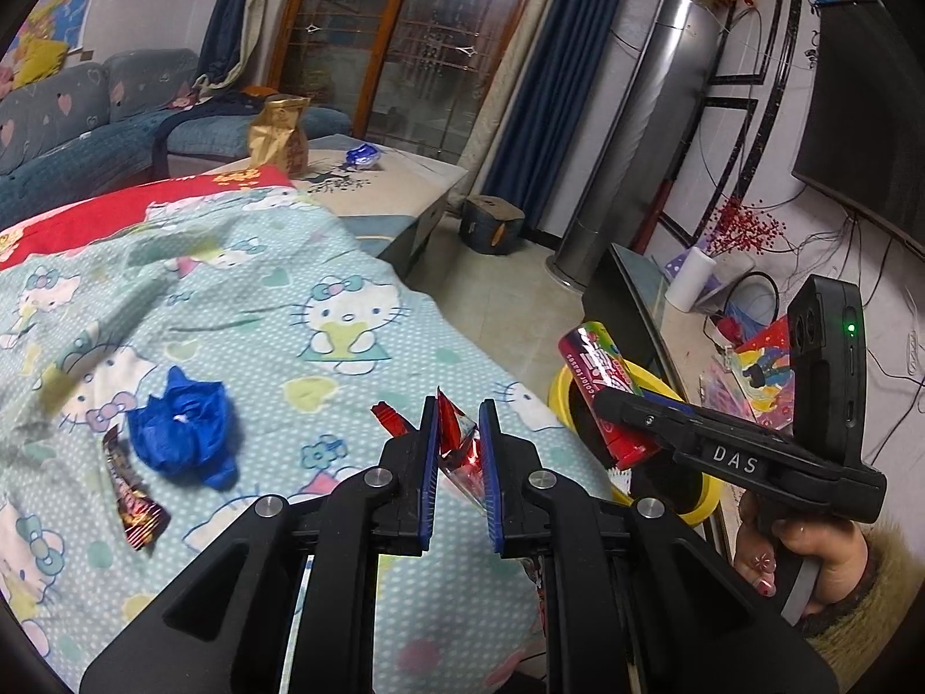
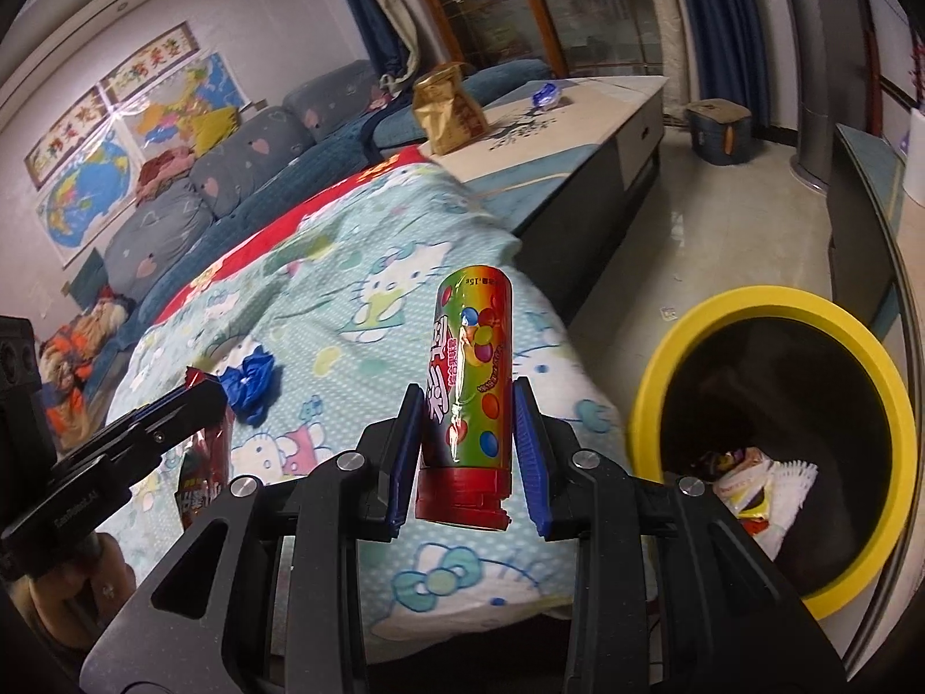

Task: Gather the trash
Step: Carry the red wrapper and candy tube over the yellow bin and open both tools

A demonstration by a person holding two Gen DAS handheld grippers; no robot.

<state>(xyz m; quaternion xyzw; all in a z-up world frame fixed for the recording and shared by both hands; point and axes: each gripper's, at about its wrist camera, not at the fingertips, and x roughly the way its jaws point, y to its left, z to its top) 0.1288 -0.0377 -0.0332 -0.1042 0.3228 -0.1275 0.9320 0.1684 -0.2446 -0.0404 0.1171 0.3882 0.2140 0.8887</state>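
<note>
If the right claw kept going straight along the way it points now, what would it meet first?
Probably the cartoon-cat blanket: the right claw, shut on the candy tube, aims over the bed, with the yellow-rimmed bin off to its right. Depth is hard to judge in this fisheye view.

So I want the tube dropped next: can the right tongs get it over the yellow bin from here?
Probably yes. The right tongs hold the candy tube, and the yellow bin stands open just beside them, off the blanket's edge, with nothing between.
</note>
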